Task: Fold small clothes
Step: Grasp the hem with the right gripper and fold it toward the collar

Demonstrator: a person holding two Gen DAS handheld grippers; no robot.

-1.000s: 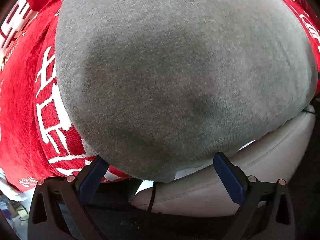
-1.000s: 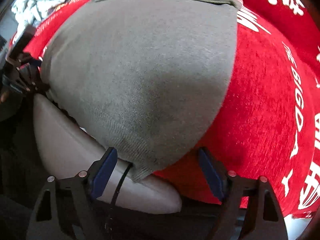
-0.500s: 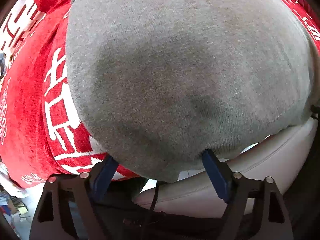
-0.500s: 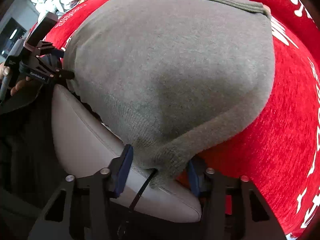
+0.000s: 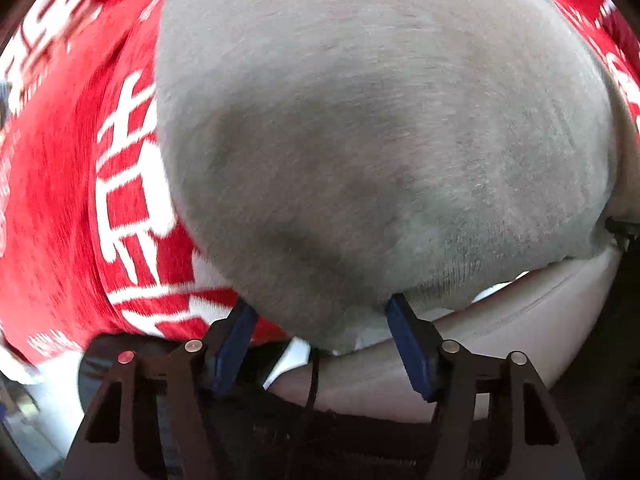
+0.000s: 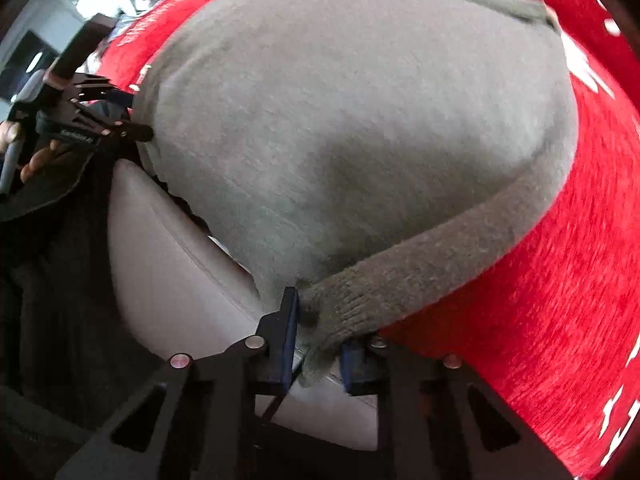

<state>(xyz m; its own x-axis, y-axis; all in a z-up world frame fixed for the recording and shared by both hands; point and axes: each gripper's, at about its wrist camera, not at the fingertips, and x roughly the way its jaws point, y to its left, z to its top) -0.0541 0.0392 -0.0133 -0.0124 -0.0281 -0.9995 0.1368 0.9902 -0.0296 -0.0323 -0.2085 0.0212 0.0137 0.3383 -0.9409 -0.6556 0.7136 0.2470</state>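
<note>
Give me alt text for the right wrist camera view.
The right tool pinches the near corner of a grey knit garment spread over a red cloth with white lettering. At far left, the left tool meets the garment's other corner, above a grey cushioned edge.

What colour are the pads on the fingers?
Dark blue pads, clearest in the left wrist view.

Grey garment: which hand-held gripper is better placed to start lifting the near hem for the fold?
Right. The right hand-held gripper is pinched on the grey garment, hem bunched between its fingers. The left hand-held gripper is half open around the hem, not yet clamped, so it likely needs to close first.
</note>
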